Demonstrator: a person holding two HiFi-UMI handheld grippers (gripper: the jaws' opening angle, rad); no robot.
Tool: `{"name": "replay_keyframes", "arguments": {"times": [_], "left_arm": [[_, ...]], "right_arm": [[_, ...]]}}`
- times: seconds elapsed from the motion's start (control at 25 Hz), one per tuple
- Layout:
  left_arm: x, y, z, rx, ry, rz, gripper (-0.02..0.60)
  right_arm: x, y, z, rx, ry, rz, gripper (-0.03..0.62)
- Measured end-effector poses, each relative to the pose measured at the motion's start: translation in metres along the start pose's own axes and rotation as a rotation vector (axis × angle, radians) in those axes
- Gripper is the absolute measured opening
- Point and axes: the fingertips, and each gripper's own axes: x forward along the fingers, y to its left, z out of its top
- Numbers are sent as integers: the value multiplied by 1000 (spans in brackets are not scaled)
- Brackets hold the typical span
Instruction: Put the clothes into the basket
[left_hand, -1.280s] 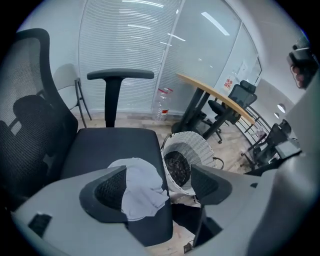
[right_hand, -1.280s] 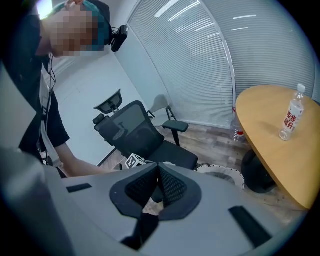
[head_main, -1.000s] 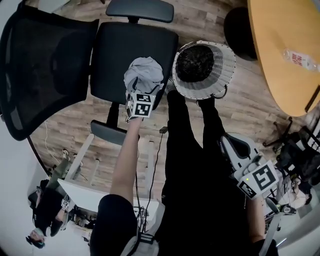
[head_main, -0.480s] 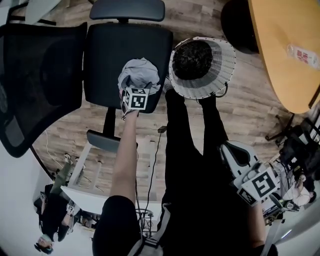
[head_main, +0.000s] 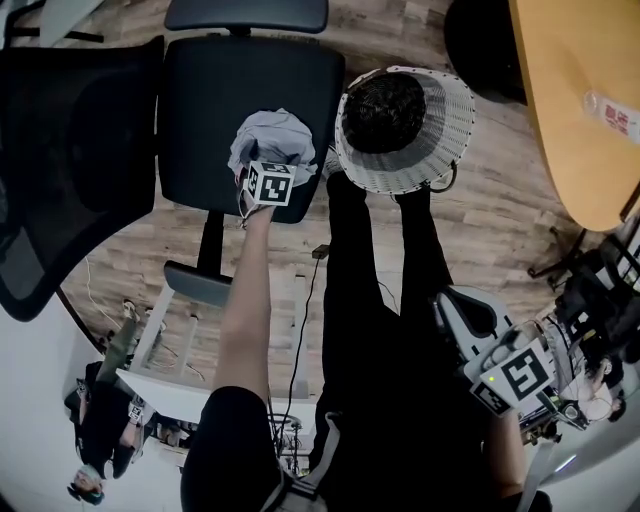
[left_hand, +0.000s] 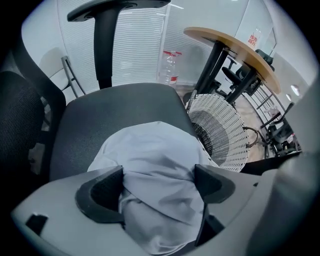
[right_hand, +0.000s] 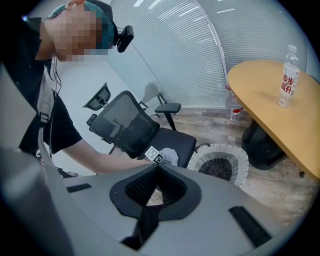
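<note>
Currently the left tool points steeply down over the black chair seat, its jaws spread wide on either side of a crumpled pale grey garment that bulges up between them and fills the gap. Just to the right of the chair, the white woven basket stands on the wooden floor with dark clothes already inside it. Well apart, low at the person's right side, the right tool has its jaws closed together with nothing between them.
</note>
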Motion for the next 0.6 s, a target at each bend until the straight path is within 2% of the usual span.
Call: {"name": "replay_keyframes", "arguments": {"times": [0.32, 0.6], "left_arm": [[12, 5, -4, 12, 32, 9, 437], [11, 13, -6, 11, 46, 24, 268]], "right_arm": [[8, -5, 2, 9, -13, 0, 17], [11, -4, 0, 12, -19, -1, 17]]}}
